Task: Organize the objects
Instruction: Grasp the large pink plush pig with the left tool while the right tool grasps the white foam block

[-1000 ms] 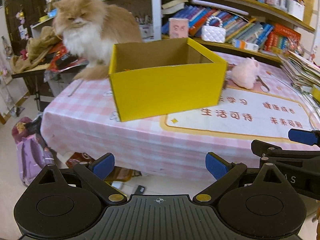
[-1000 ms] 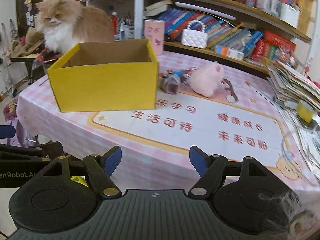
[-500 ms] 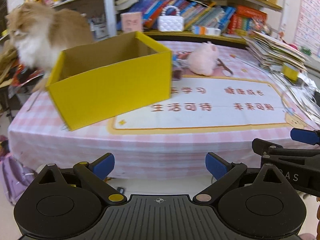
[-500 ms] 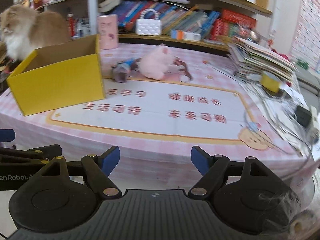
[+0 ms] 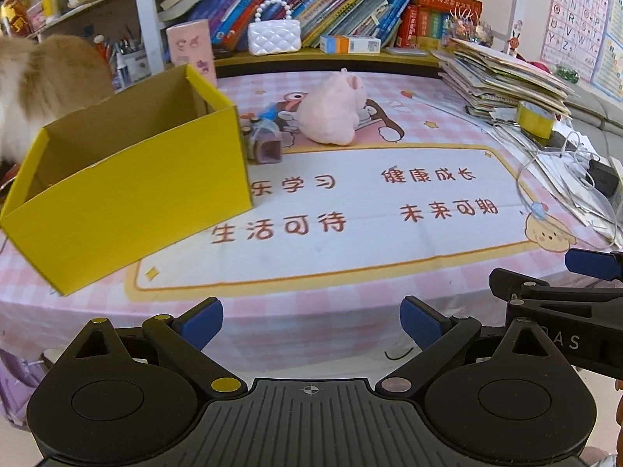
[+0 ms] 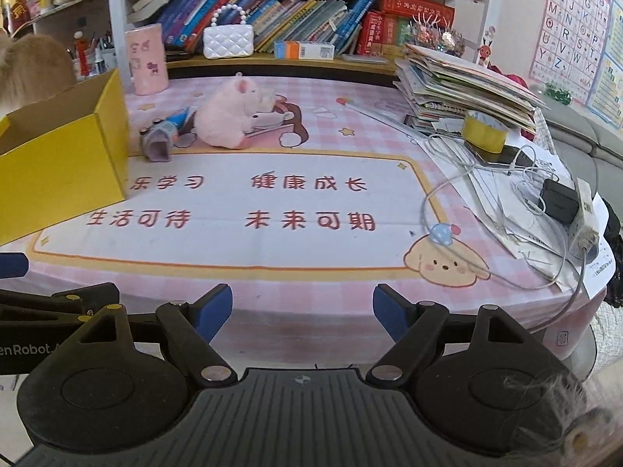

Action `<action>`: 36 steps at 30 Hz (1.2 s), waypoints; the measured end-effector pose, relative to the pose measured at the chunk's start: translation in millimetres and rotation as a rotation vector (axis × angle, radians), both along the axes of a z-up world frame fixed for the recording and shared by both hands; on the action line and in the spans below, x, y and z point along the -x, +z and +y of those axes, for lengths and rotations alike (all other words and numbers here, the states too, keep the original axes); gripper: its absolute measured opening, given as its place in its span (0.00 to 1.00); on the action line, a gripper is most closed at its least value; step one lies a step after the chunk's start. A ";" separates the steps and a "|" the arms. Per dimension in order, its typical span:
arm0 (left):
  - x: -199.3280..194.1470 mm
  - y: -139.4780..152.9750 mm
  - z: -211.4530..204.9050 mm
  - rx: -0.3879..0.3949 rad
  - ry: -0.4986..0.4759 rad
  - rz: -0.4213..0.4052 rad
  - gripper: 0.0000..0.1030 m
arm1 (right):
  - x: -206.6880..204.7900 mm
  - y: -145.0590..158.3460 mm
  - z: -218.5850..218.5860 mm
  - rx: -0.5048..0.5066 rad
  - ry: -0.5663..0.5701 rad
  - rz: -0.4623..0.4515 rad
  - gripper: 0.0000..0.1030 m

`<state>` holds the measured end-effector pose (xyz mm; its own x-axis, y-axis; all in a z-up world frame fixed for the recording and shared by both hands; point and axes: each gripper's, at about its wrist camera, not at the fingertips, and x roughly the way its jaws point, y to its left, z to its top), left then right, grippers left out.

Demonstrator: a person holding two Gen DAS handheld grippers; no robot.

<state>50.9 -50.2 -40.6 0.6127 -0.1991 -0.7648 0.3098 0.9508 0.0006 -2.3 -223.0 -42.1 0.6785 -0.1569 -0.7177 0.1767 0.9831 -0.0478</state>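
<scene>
An open yellow cardboard box [image 5: 128, 190] stands on the left of the pink checked table; it also shows in the right wrist view [image 6: 62, 155]. Behind it to the right lie a pink plush pig [image 5: 331, 113] [image 6: 229, 114] and a small grey-purple toy [image 5: 264, 140] [image 6: 159, 140]. My left gripper [image 5: 311, 323] is open and empty, hovering off the table's front edge. My right gripper [image 6: 303, 311] is open and empty beside it, also before the front edge.
A long-haired cat [image 5: 39, 85] sits behind the box at the left. A stack of papers [image 6: 463, 85], a yellow tape roll [image 6: 484, 134], cables and a charger [image 6: 558, 202] crowd the right side. Bookshelves [image 5: 311, 11] line the back.
Both grippers have swung to the right and come closer to the table. The box and cat have slid to the left of the views. Both grippers stay open.
</scene>
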 end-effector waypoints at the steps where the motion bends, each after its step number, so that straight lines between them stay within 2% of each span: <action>1: -3.4 -0.7 -3.3 0.001 0.001 0.004 0.96 | -3.6 -0.5 -3.2 0.000 0.000 0.004 0.77; 14: -50.6 -5.6 -40.9 0.004 0.043 0.023 0.96 | -60.7 -6.2 -44.5 -0.030 0.036 0.040 0.77; 36: -153.7 21.5 -94.0 0.000 0.132 -0.082 0.96 | -180.1 18.8 -107.2 -0.135 0.047 -0.080 0.78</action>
<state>204.6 -144.2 -19.1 0.6940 -0.1126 -0.7112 0.1809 0.9833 0.0209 177.8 -330.2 -23.3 0.7384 -0.0293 -0.6737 0.1279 0.9870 0.0973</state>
